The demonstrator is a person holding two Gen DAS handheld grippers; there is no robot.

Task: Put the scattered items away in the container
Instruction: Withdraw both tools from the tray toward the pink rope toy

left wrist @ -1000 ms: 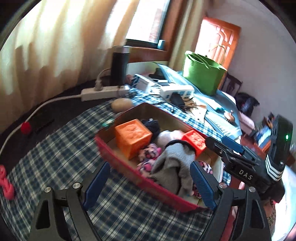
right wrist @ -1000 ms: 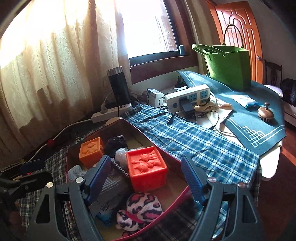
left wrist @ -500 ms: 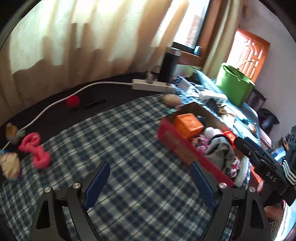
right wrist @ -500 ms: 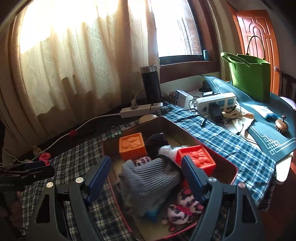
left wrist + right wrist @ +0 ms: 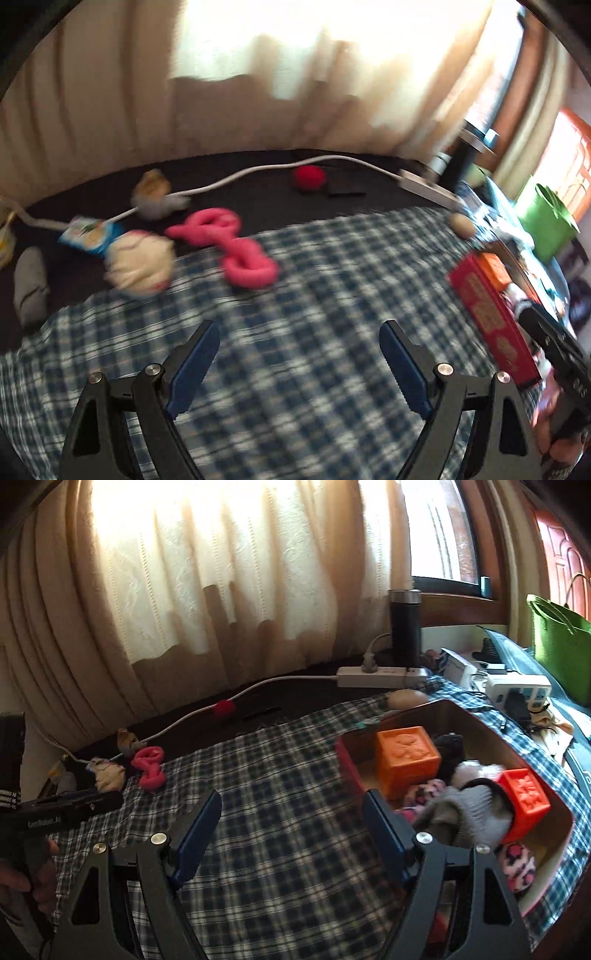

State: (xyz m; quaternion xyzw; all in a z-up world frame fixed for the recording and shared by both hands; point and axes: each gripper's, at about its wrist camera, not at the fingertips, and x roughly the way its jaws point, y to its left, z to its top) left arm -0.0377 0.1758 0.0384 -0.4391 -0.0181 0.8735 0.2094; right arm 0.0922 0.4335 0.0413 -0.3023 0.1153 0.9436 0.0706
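Note:
My left gripper is open and empty above the blue checked cloth, facing a pink twisted toy, a cream plush, a grey sock and a red ball. The red box lies at the right edge. In the right wrist view my right gripper is open and empty beside the red box, which holds an orange block, a red block, a grey sock and plush toys. The pink toy lies far left.
A white power strip and its cable run along the dark back ledge by the curtain. A black flask, a green bag and electronics stand at the right. A beige egg-shaped object lies behind the box.
My left gripper has swung left, away from the box, and now faces the scattered toys. My right gripper has also turned left, so the box sits at its right.

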